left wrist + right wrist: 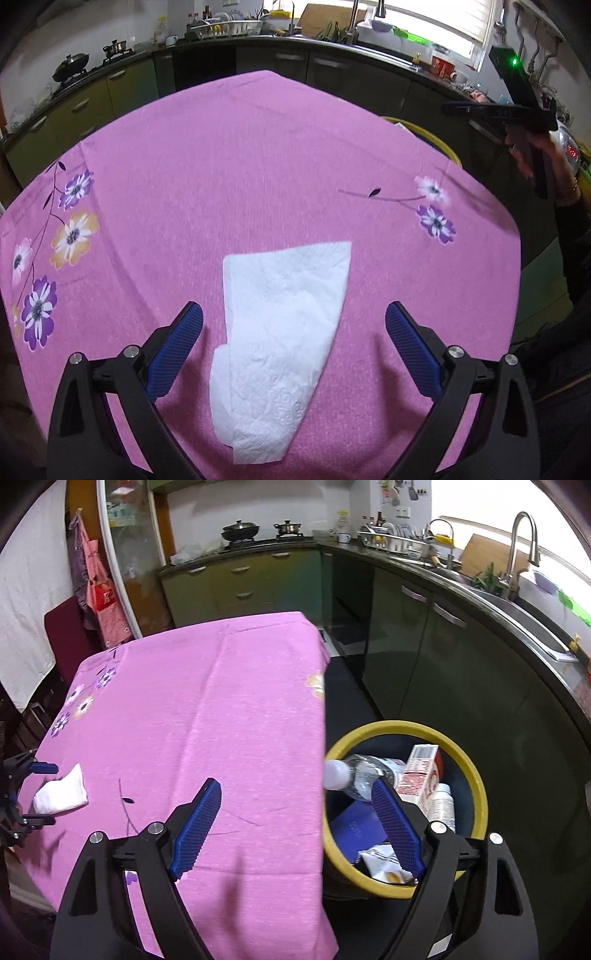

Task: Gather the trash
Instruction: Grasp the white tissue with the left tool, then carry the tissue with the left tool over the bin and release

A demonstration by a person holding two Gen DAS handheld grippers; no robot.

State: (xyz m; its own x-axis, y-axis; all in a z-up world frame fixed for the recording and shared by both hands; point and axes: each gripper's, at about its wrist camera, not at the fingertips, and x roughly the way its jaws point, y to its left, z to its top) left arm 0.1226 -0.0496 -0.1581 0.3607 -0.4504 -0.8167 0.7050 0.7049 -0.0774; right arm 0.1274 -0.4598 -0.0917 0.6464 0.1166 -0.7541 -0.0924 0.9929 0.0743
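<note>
The white tissue lies flat on the pink-clothed table between the wide-spread jaws of the left hand-held gripper, light, limp and crushable, best pinched at its rumpled near end, while the right hand-held gripper hangs released over the yellow-rimmed bin.

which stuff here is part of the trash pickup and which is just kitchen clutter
Part of the job:
- white paper napkin on the pink tablecloth
- yellow-rimmed trash bin
- left claw, open around the napkin

Just lying about:
- wok
- dish rack
- faucet
</note>
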